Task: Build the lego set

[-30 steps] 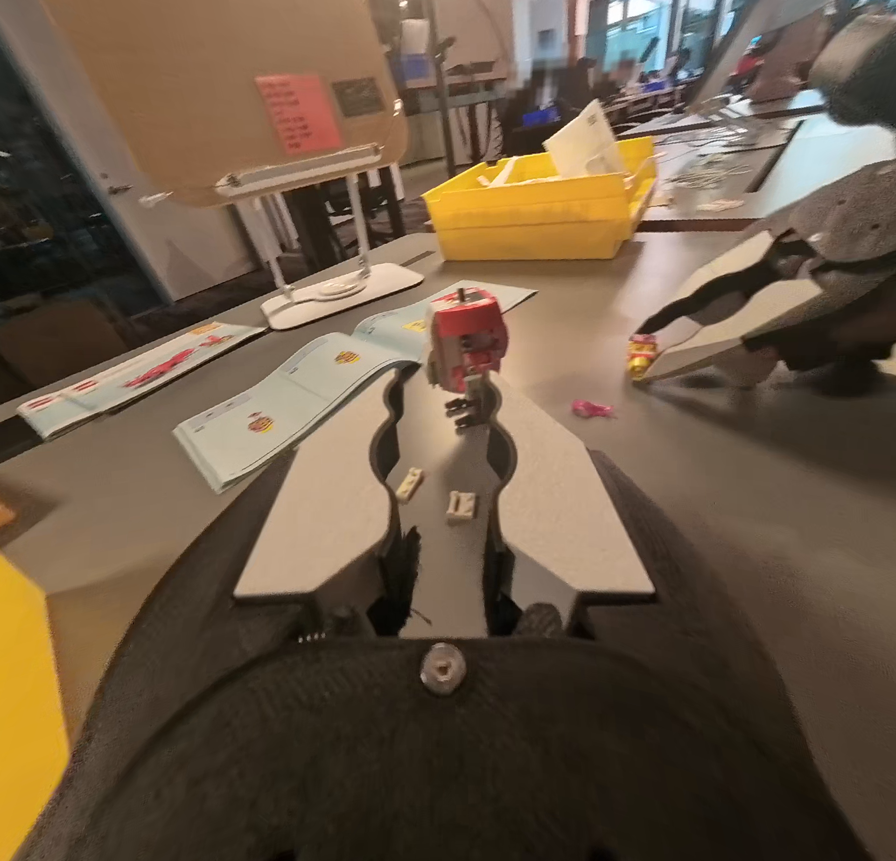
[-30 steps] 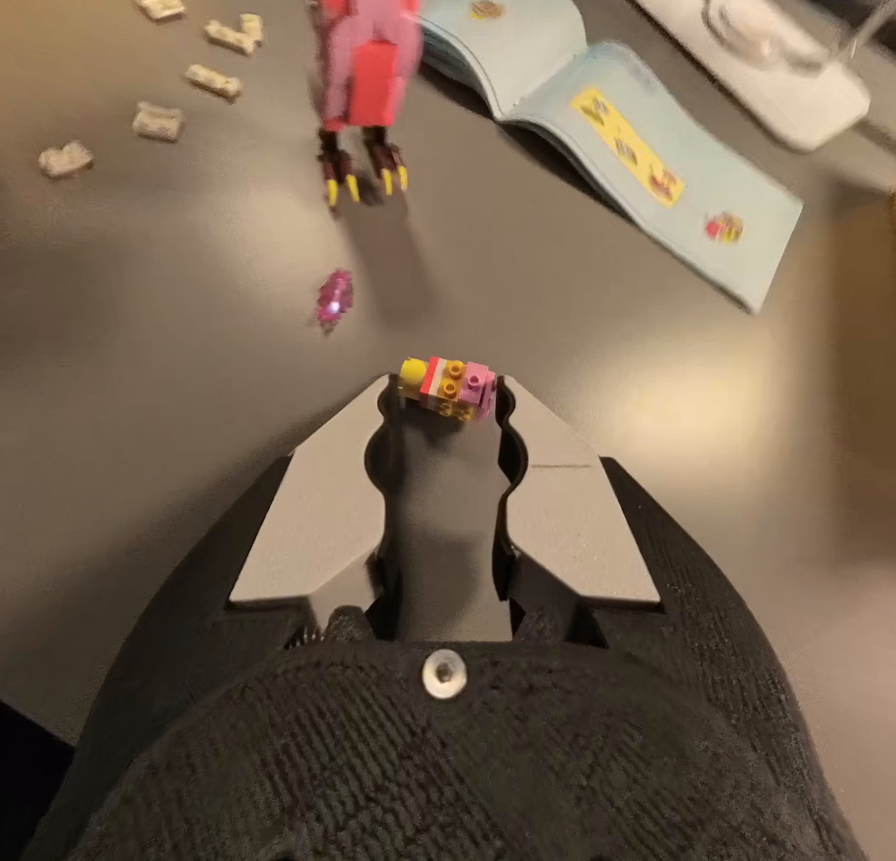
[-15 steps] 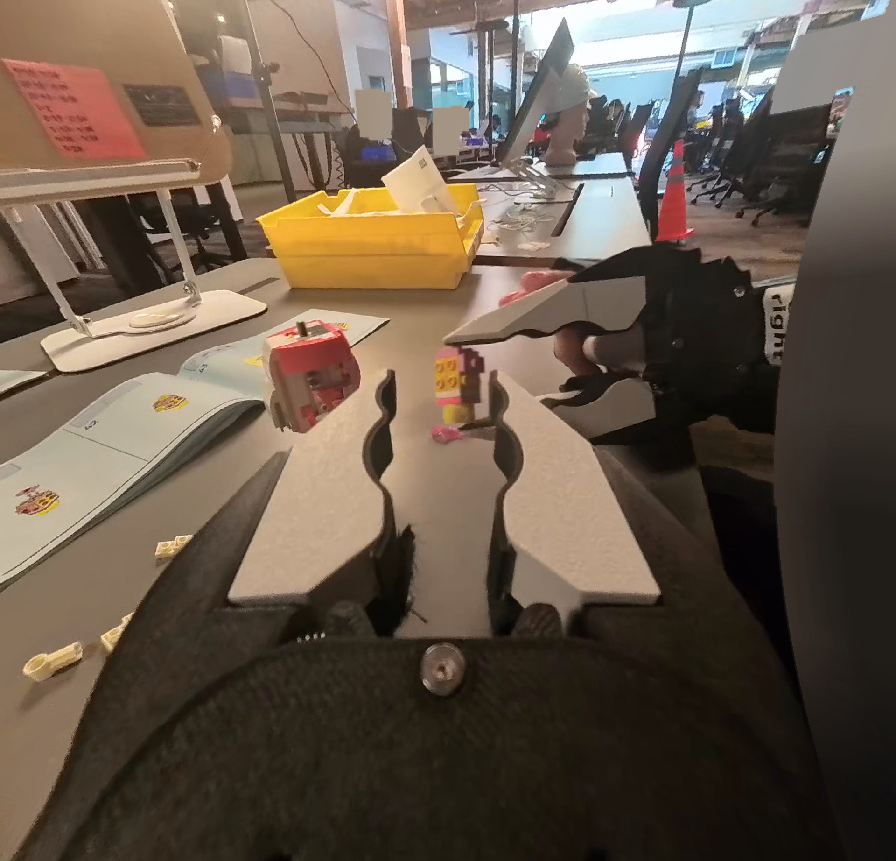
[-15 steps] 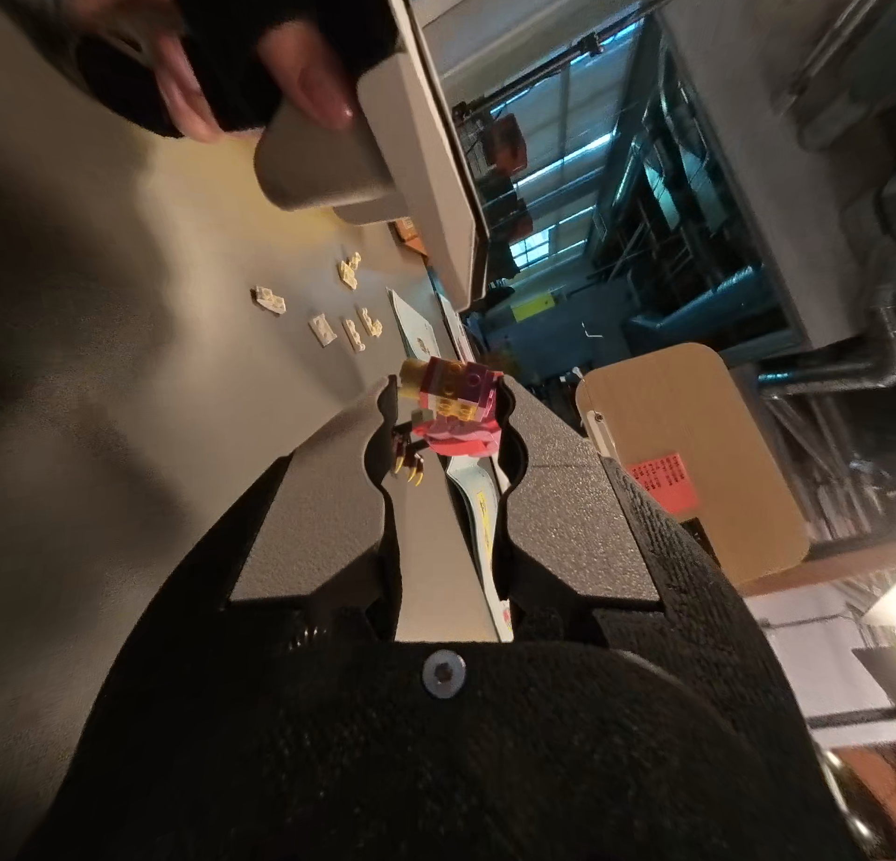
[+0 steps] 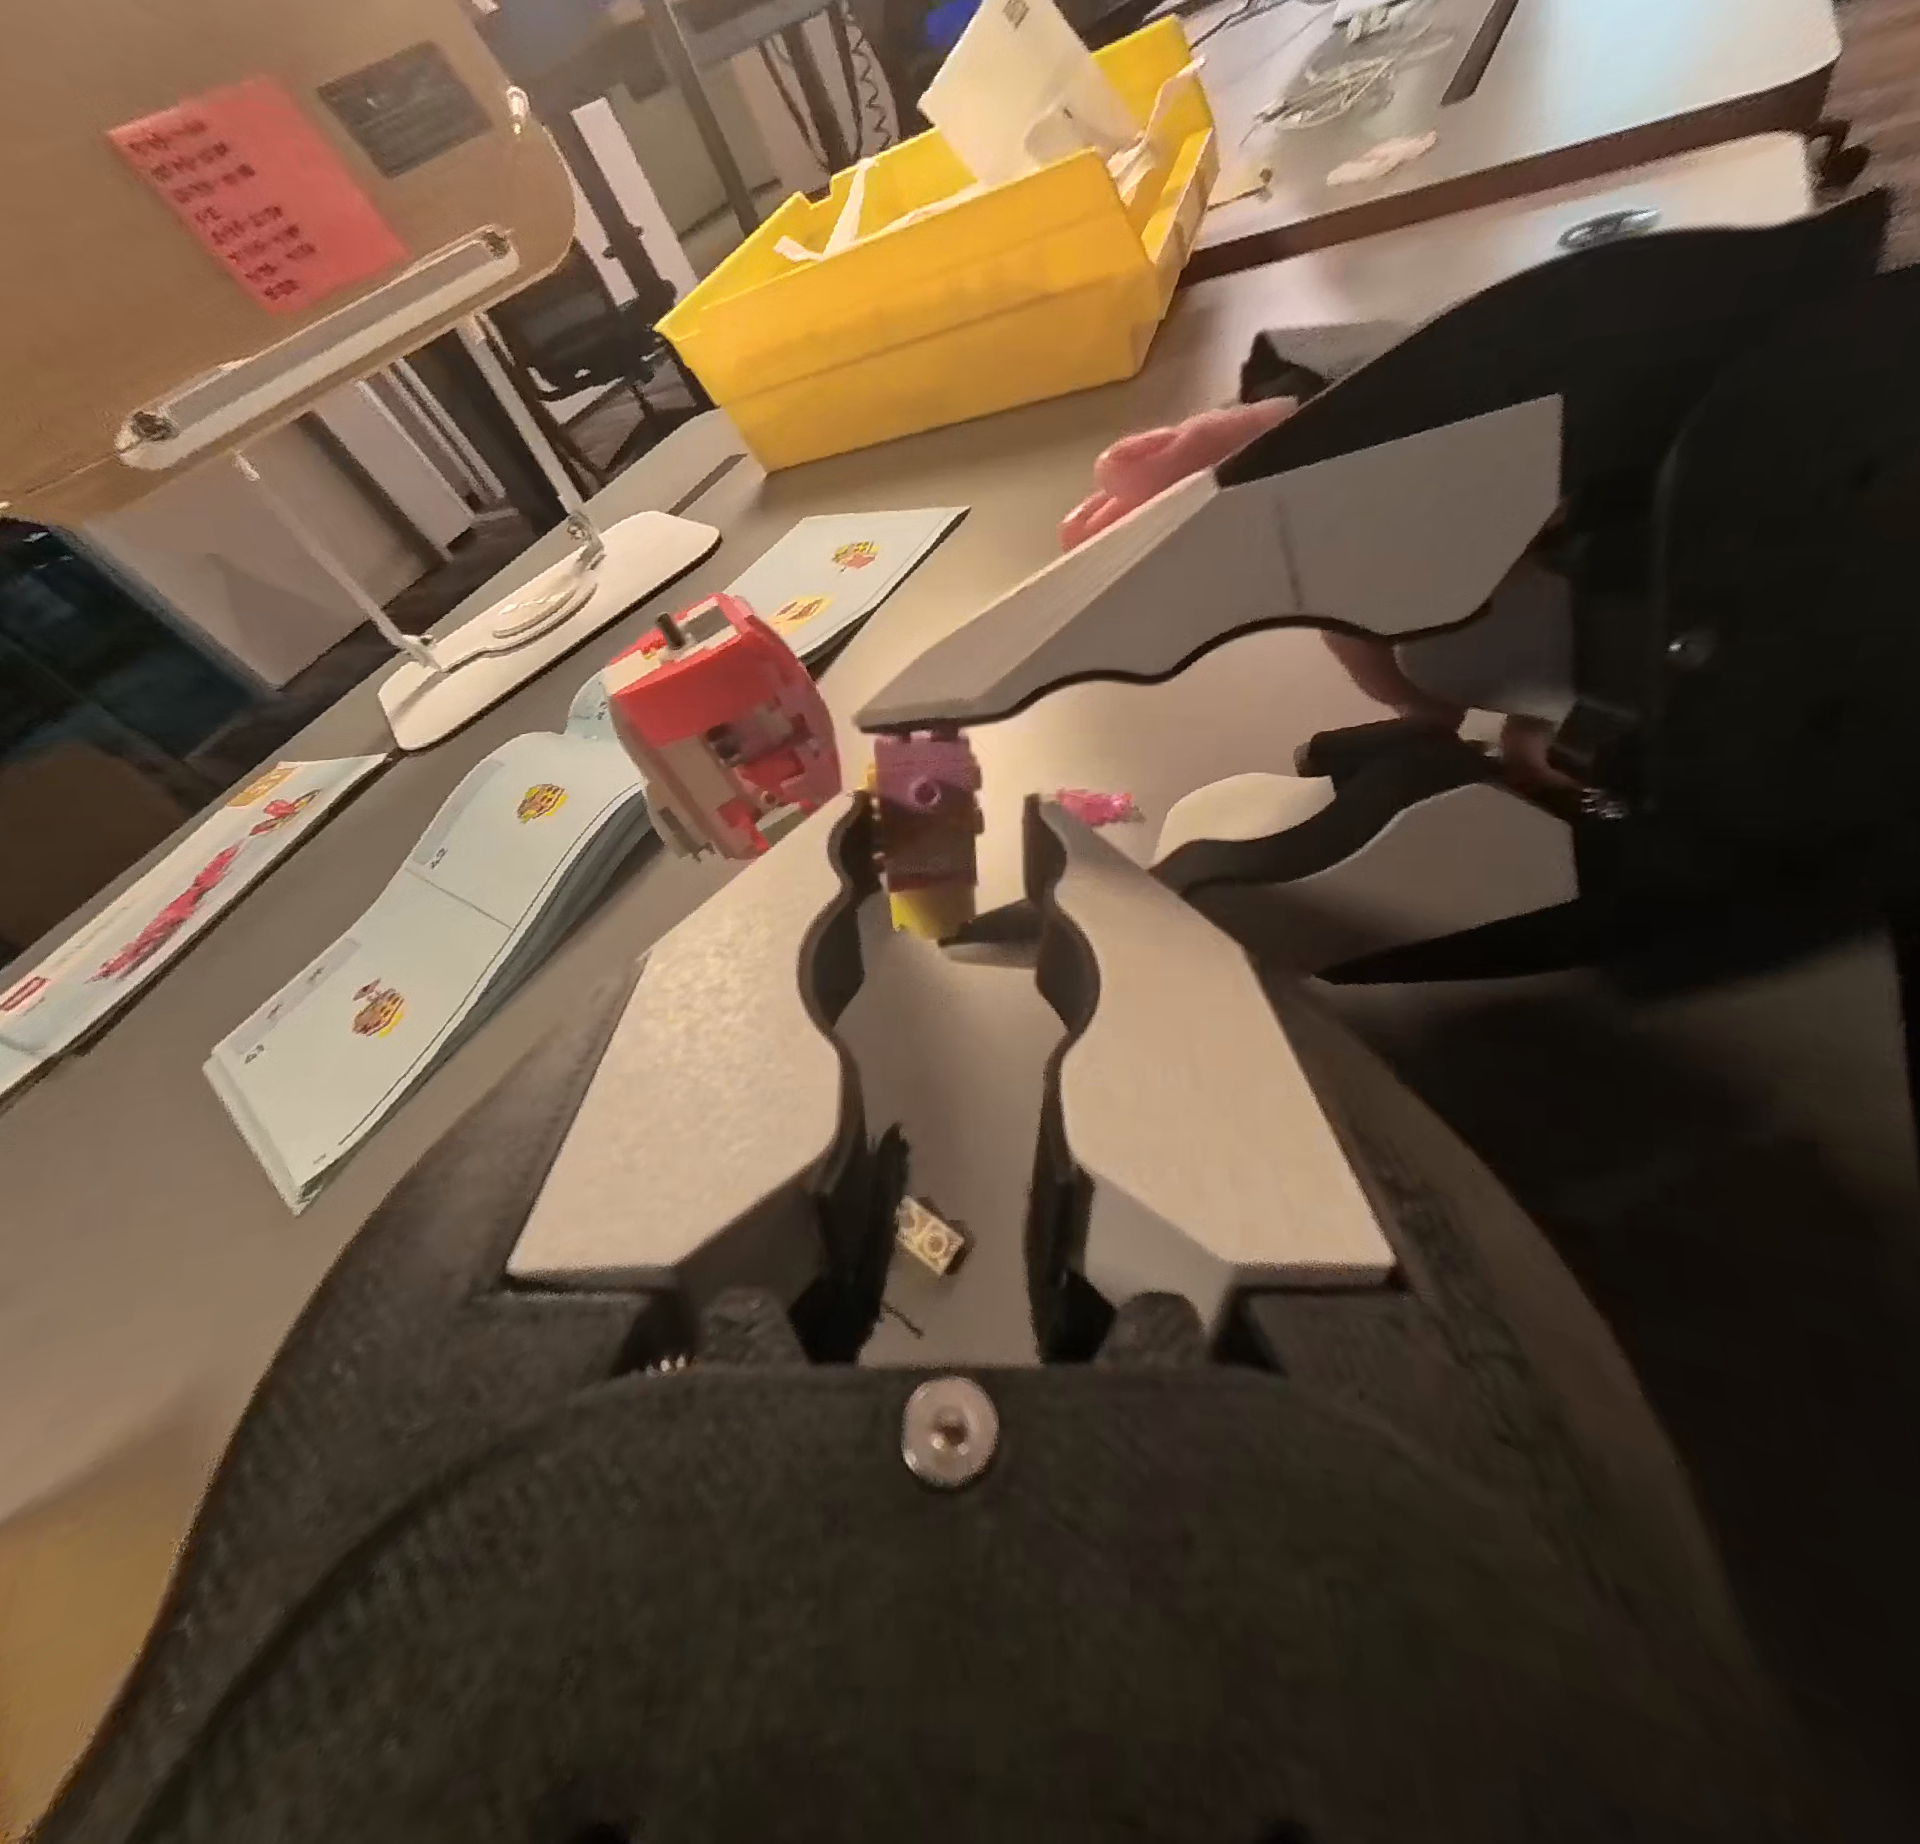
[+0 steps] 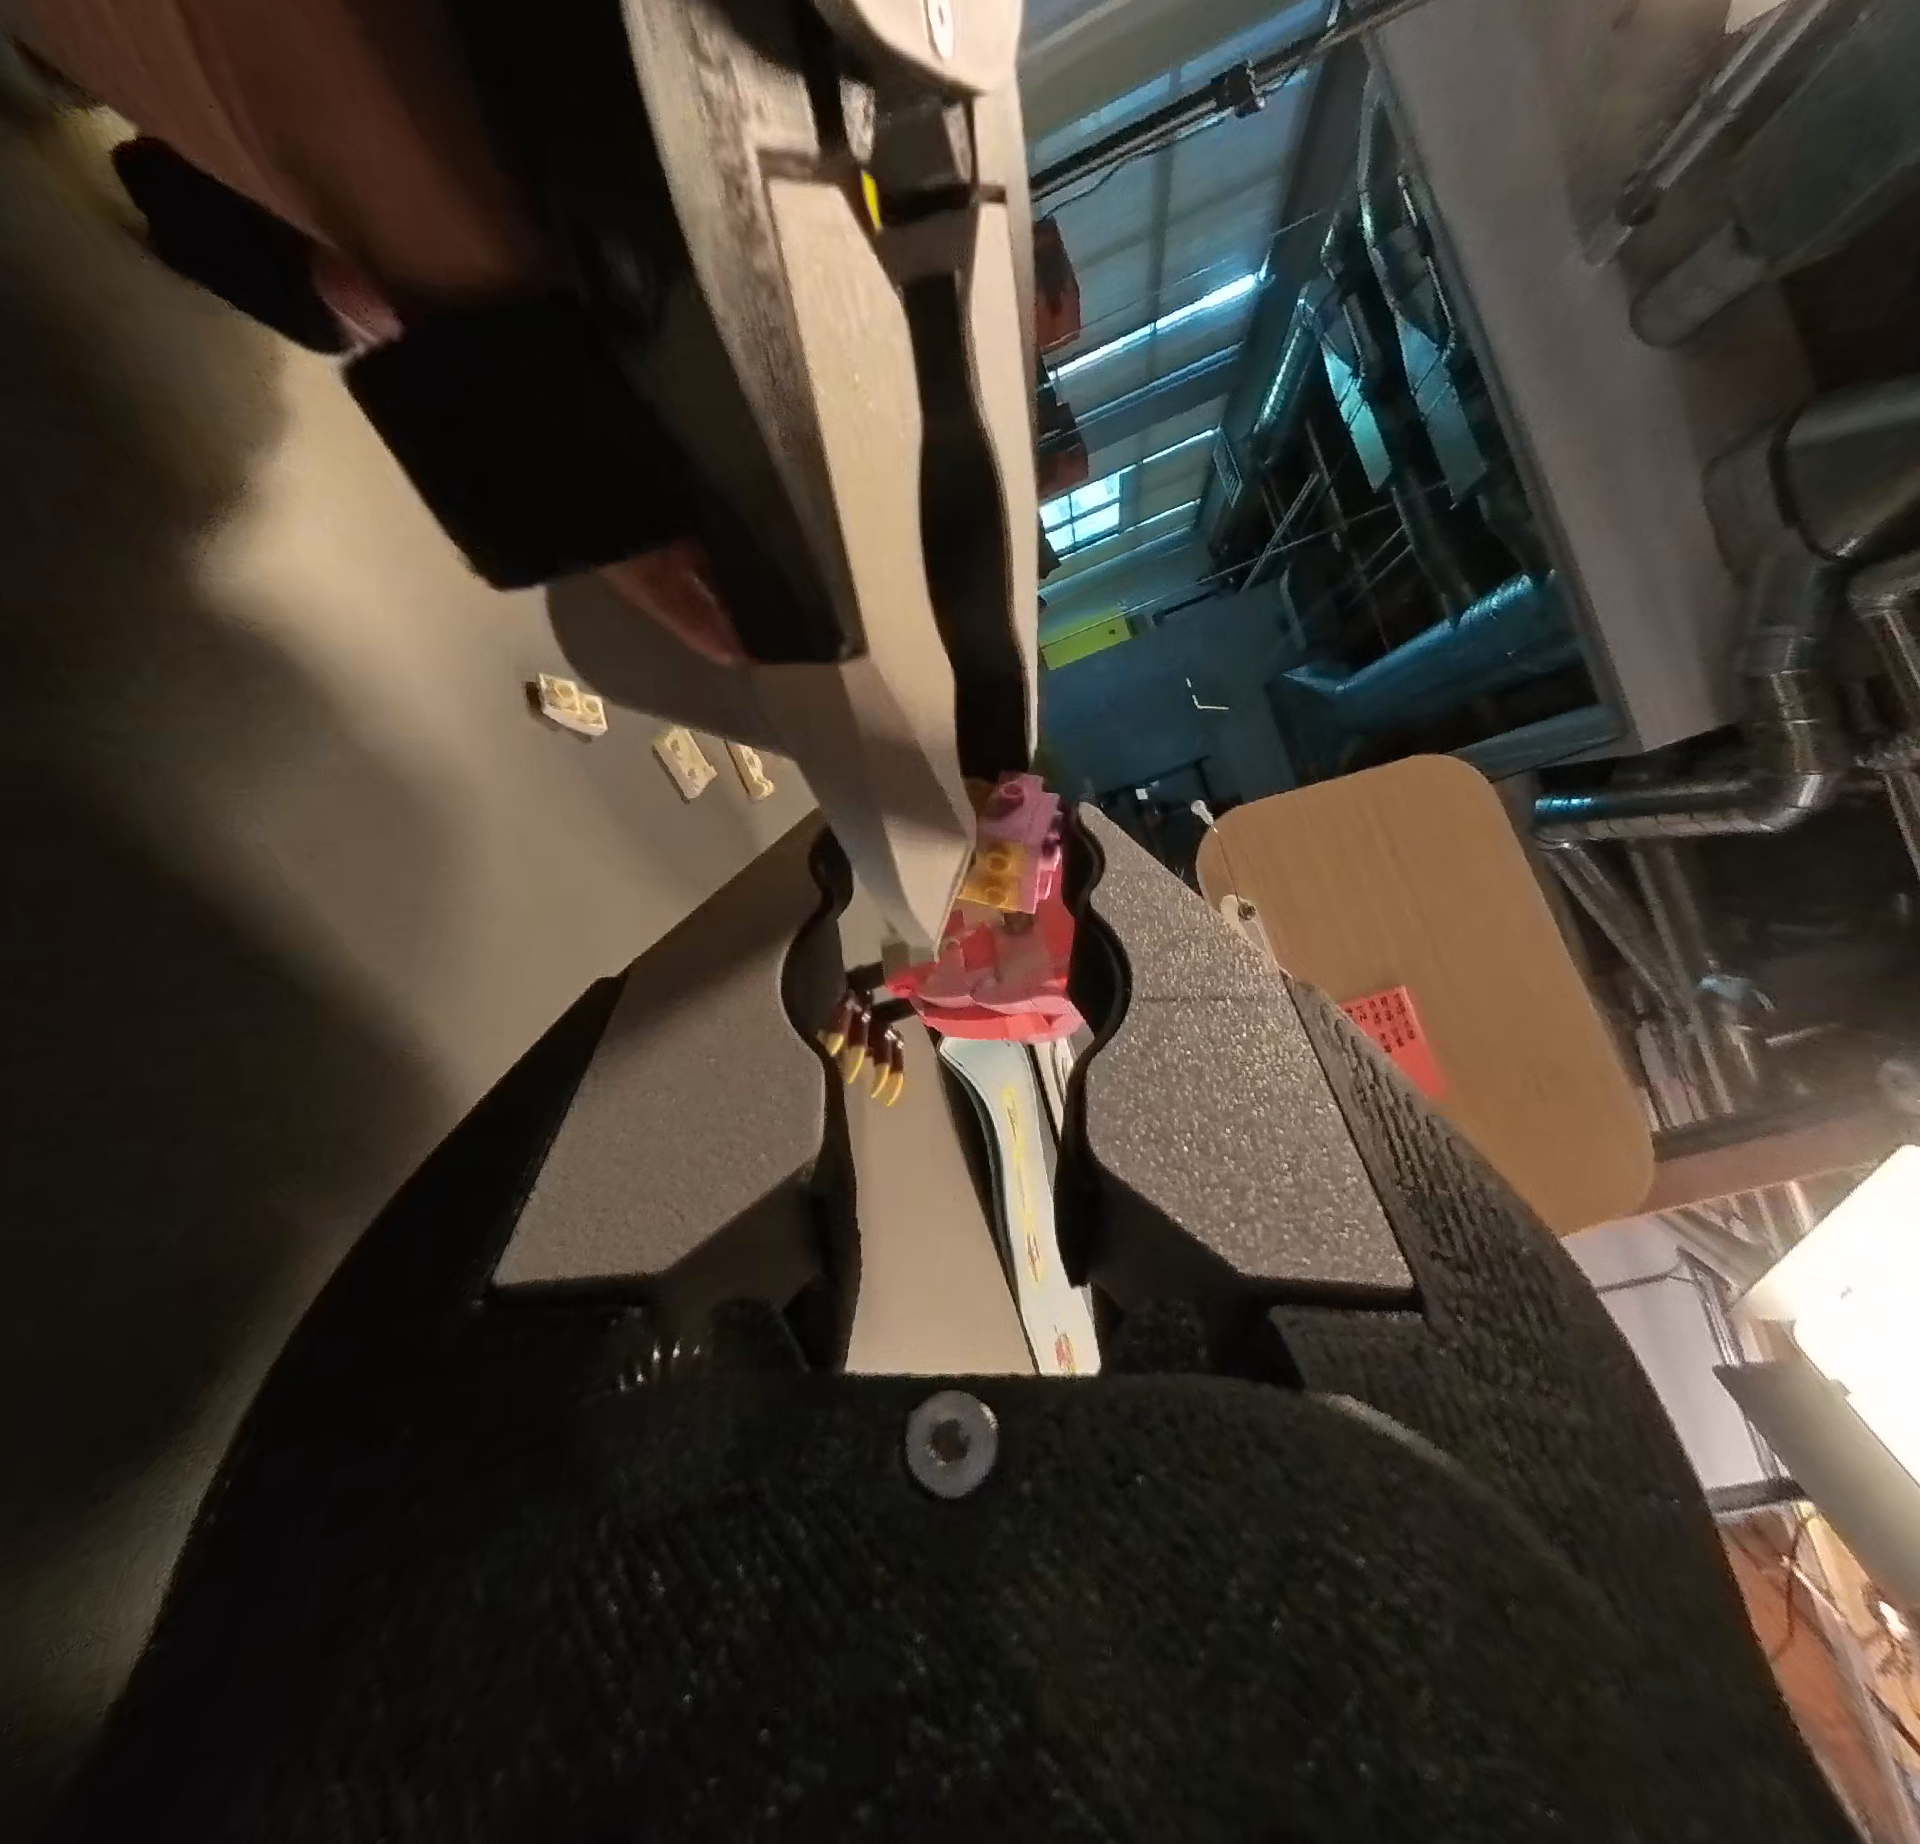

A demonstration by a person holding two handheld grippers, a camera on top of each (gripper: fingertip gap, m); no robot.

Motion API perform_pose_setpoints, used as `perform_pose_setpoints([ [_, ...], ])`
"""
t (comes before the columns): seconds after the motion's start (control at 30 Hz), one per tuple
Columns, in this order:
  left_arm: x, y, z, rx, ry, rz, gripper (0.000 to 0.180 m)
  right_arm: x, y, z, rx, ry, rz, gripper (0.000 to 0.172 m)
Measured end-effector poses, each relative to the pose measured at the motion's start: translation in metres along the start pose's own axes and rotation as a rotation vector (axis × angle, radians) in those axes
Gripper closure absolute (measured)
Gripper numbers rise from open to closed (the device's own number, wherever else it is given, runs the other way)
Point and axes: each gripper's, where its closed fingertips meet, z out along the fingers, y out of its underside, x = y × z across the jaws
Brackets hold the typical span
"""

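My right gripper is turned on its side and shut on a small brick assembly, pink on top, dark red in the middle, yellow below. In the left wrist view its fingers clamp the assembly from above and below. My left gripper stands around the same assembly. Its left pad touches the assembly's side and its right pad stands apart, so it is open. One left finger shows in the right wrist view against the assembly. A red and pink brick model stands on the table just to the left.
An open light-blue booklet lies left of the model. A yellow bin with papers stands behind. A tan board on a white stand stands at the left. A small pink piece and several tan plates lie on the table. The tips of both grippers are at nearly the same place.
My right gripper lifted the small assembly off the table and turned on its side. My left gripper left the red model, came around the assembly, and its jaws narrowed.
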Motion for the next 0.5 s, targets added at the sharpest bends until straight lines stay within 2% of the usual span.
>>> perform_pose_setpoints([
  [0.1,-0.004,0.001,0.000,-0.006,-0.016,-0.014,0.161,0.000,-0.002,0.000,0.013,-0.003,0.006,0.132],
  [0.17,-0.005,0.002,-0.001,-0.017,-0.004,-0.082,0.161,0.009,-0.008,-0.003,0.065,0.033,0.056,0.113],
  [0.23,-0.003,0.001,-0.002,-0.004,0.055,-0.154,0.161,0.013,-0.013,-0.007,0.112,0.023,0.130,0.107],
  [0.33,0.004,-0.006,-0.007,0.054,0.182,-0.263,0.161,0.011,-0.015,-0.009,0.142,-0.005,0.158,0.106],
  [0.5,0.003,-0.017,-0.017,0.146,0.316,-0.436,0.161,0.003,-0.012,-0.007,0.117,-0.024,0.092,0.109],
])
